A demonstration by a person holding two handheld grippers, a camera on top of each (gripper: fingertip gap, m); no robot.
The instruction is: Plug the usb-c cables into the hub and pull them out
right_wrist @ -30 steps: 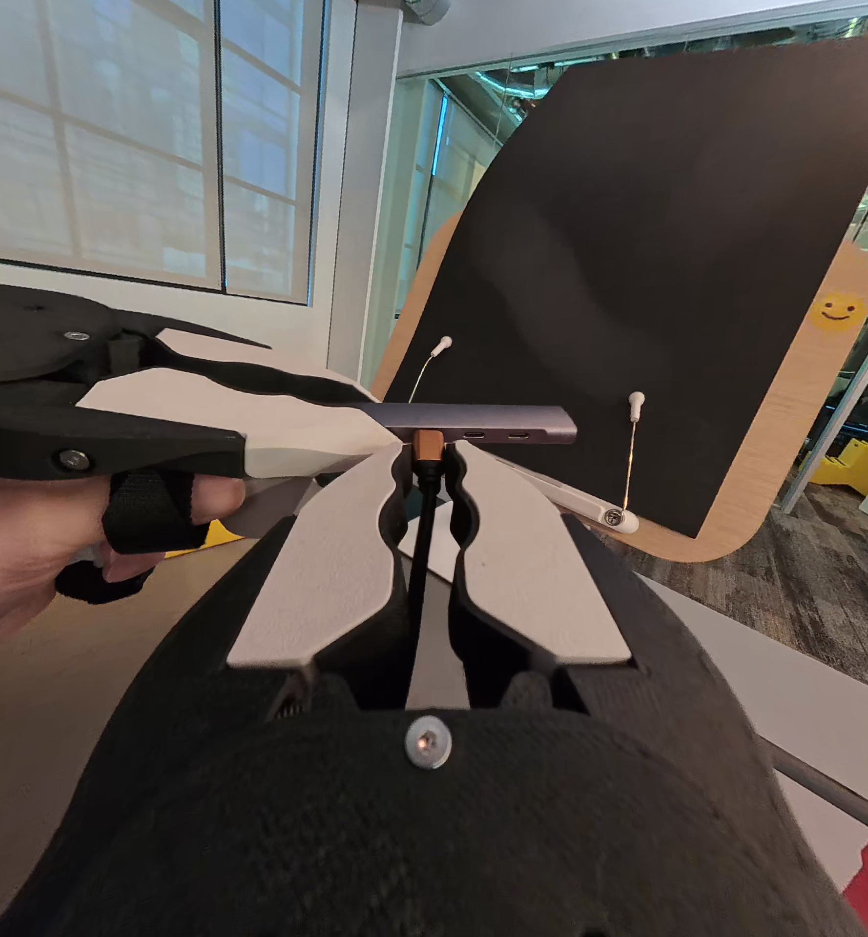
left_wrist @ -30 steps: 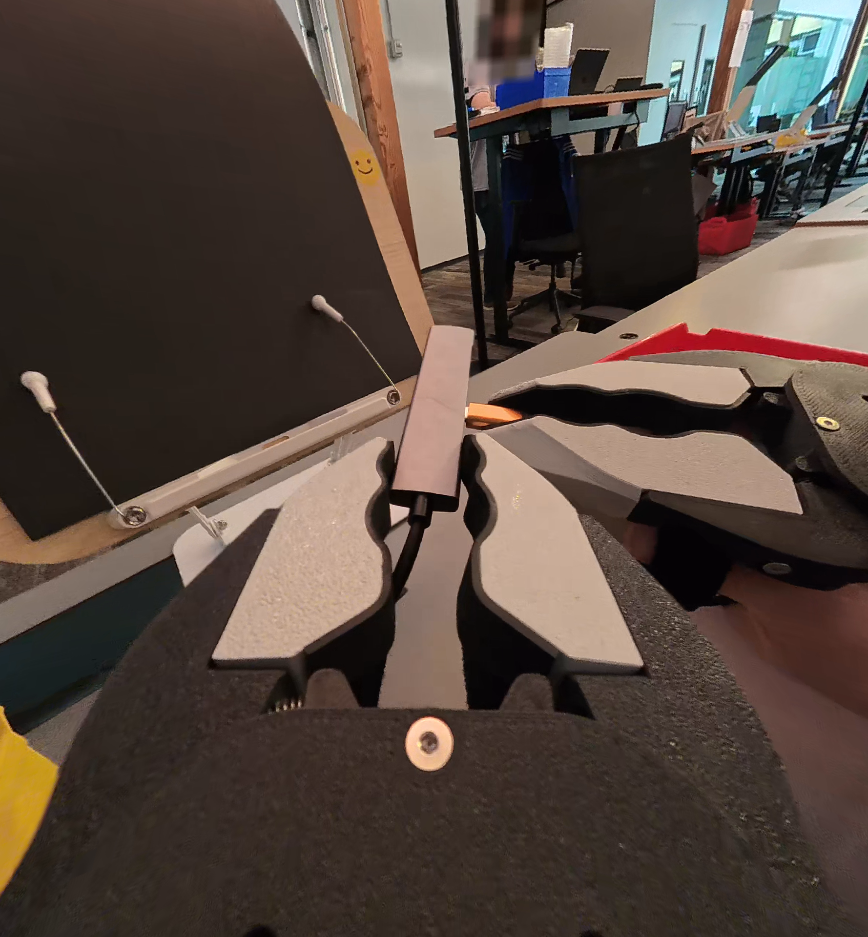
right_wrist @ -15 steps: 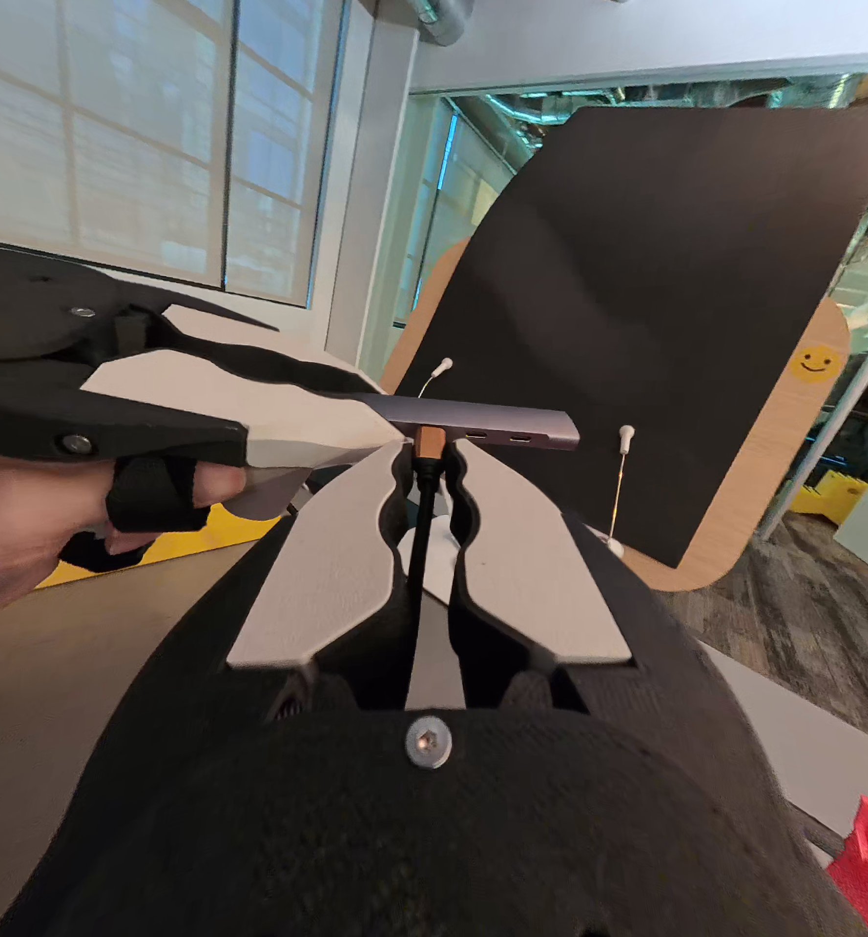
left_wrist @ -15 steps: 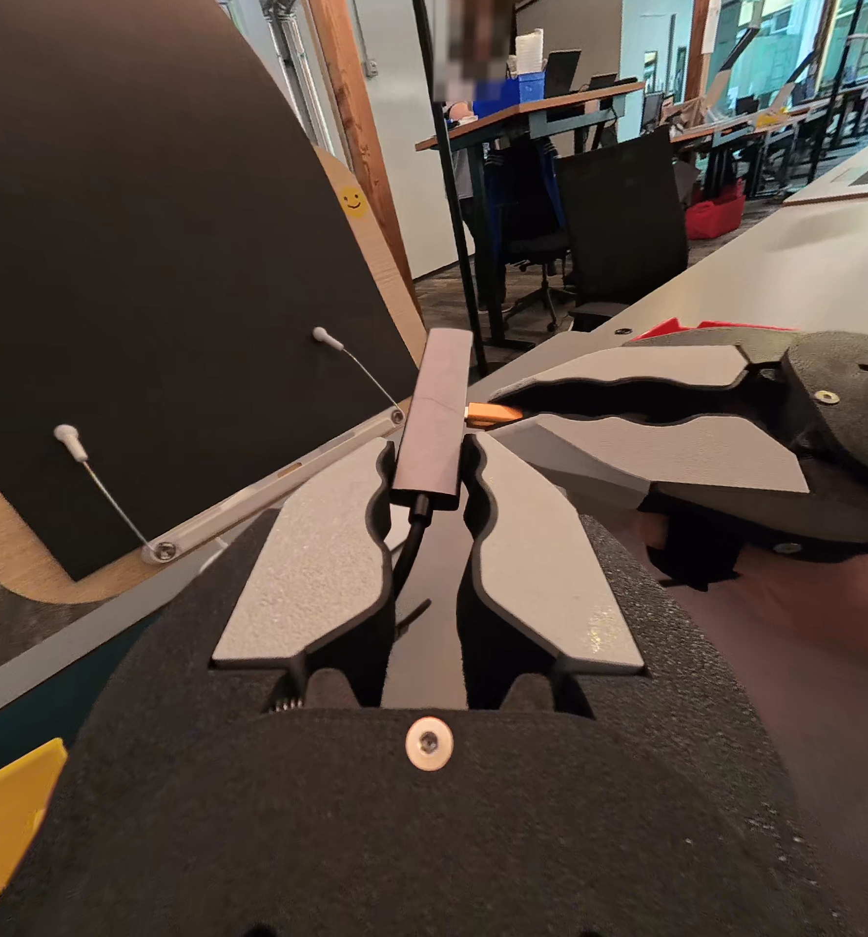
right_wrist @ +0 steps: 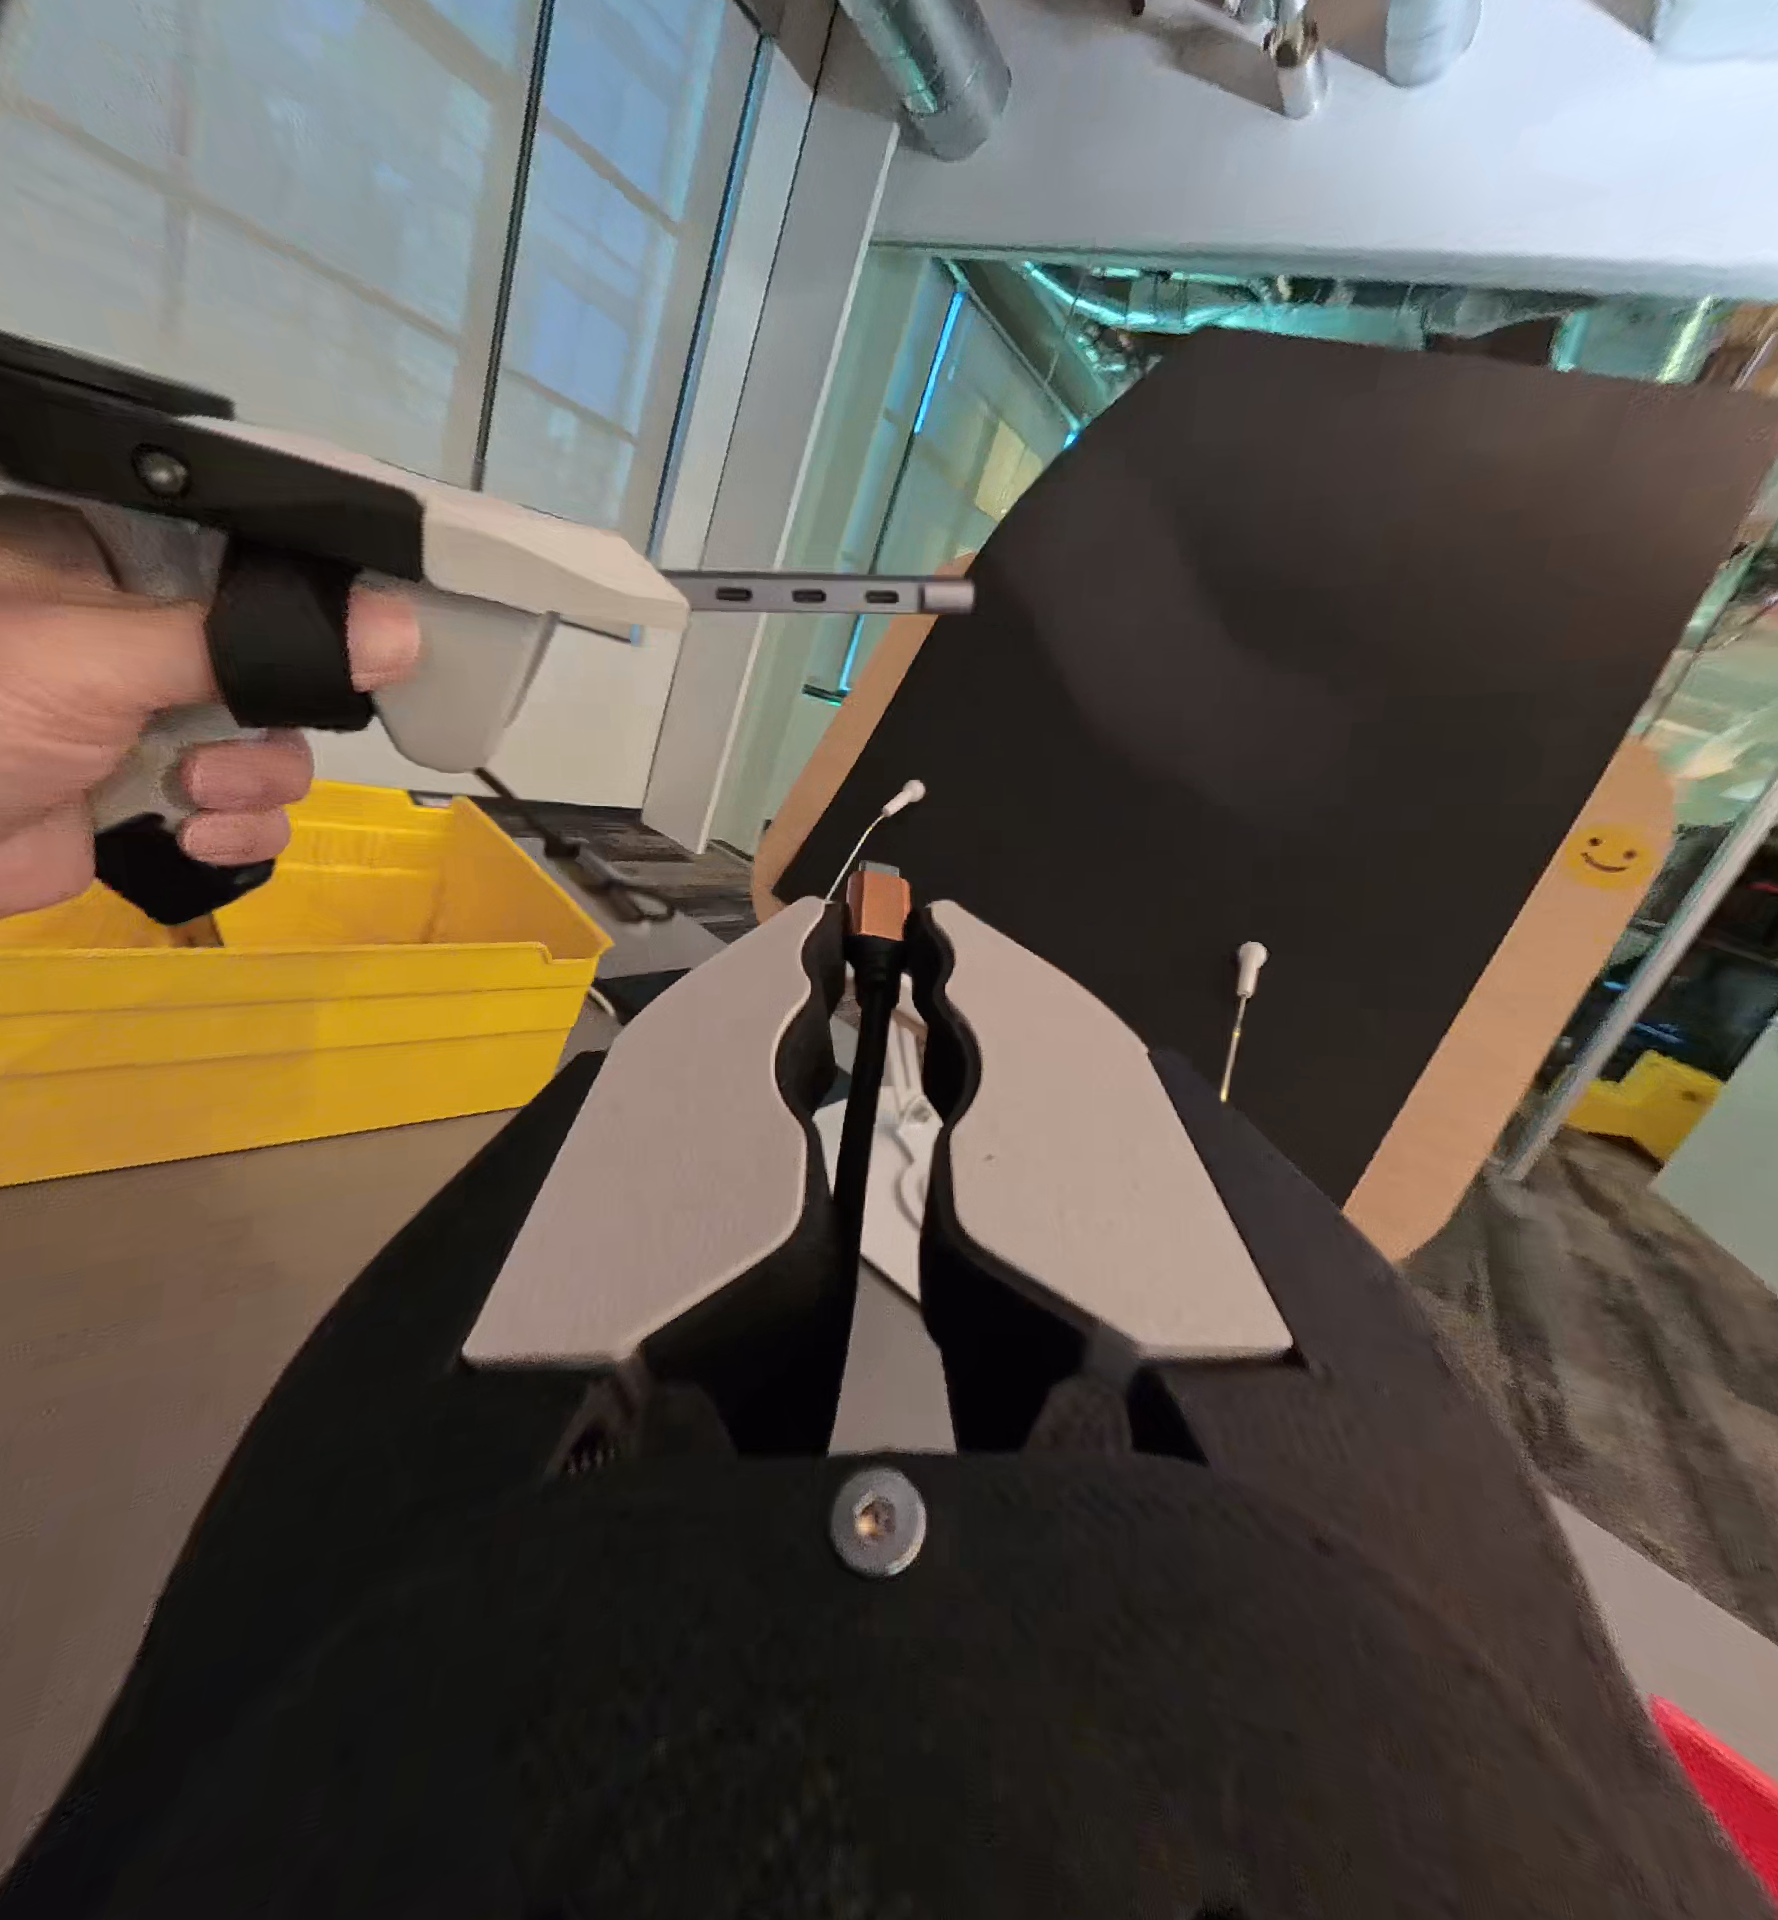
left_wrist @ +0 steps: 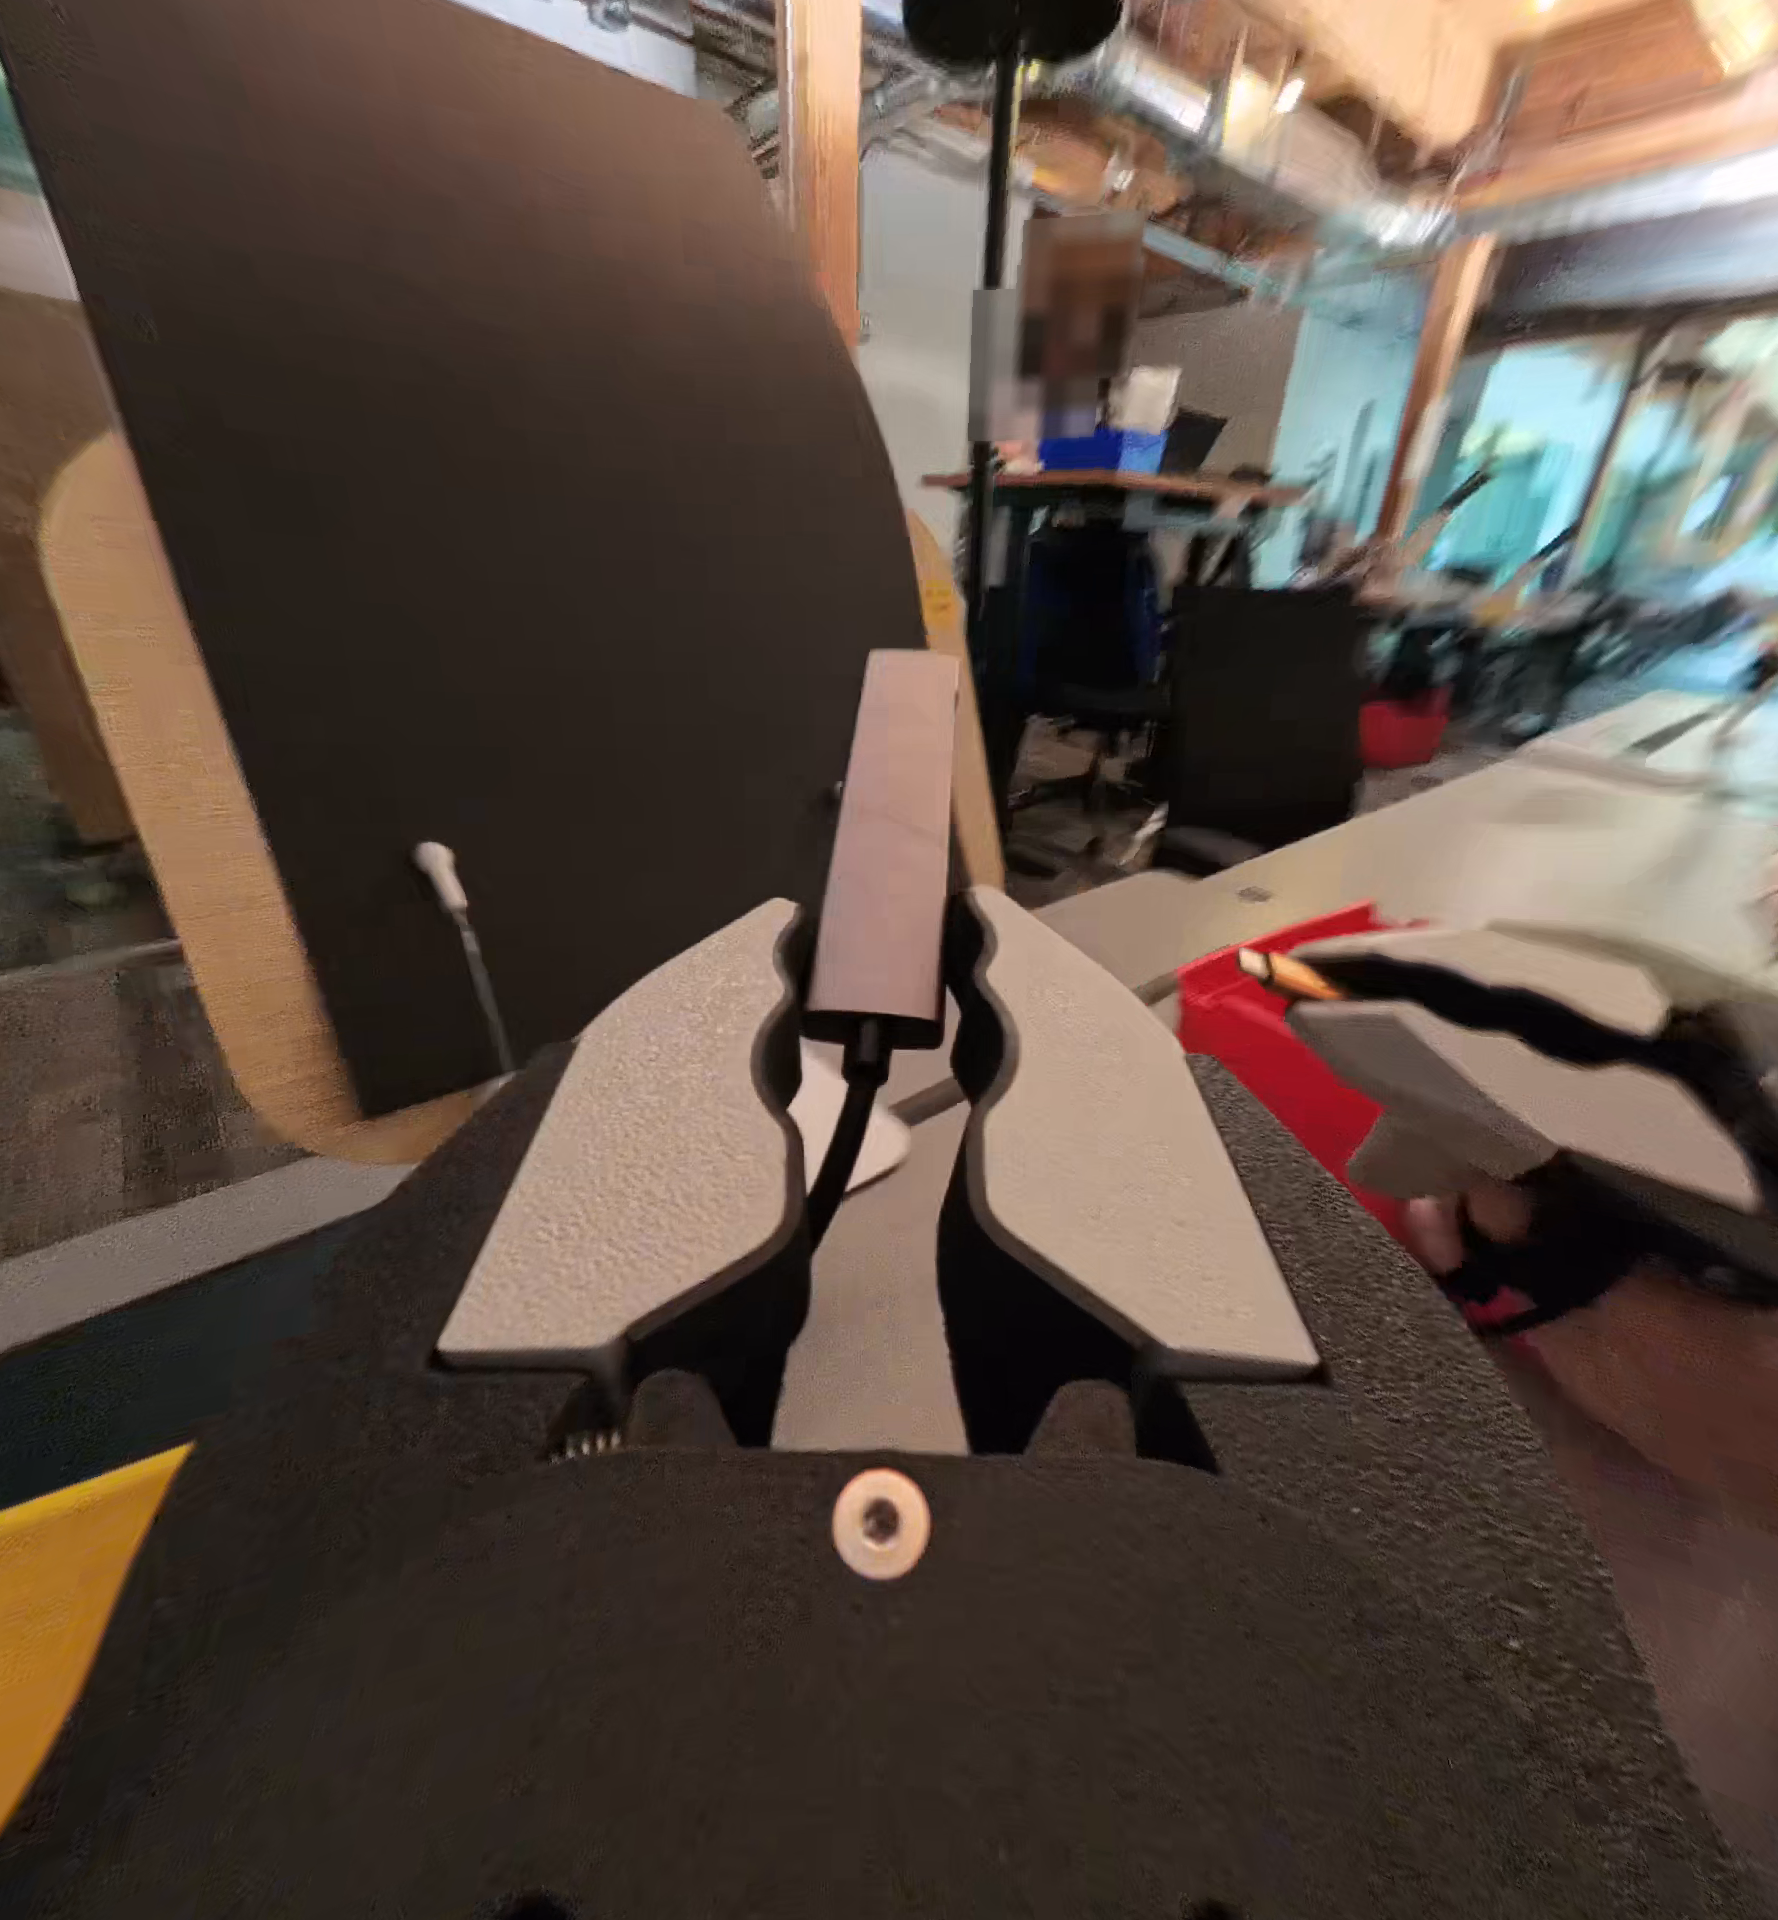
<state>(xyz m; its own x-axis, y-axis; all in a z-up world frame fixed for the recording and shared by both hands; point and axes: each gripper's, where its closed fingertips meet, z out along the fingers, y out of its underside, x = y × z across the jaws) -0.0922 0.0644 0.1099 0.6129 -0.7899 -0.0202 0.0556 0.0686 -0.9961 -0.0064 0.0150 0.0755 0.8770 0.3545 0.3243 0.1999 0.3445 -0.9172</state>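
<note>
Currently, status by item:
Left tool (left_wrist: 877, 971): clamped on near end of hub (left_wrist: 890, 831); held off the table, port edge turned right for access.
Right tool (right_wrist: 877, 914): clamped on usb-c cable (right_wrist: 869, 1049) just behind copper plug (right_wrist: 877, 902); plug tip projecting beyond fingertips for insertion.
Plug versus hub: unplugged, well apart; hub up and left of plug in right wrist view.
Ports: three visible, none occupied.
Yellow bin (right_wrist: 241, 997): on table, left.

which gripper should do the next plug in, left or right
Right, likely. The right gripper is shut on the orange-tipped cable plug, free of the hub and aimed forward. The left gripper only steadies the hub, whose three side ports look empty.
</note>
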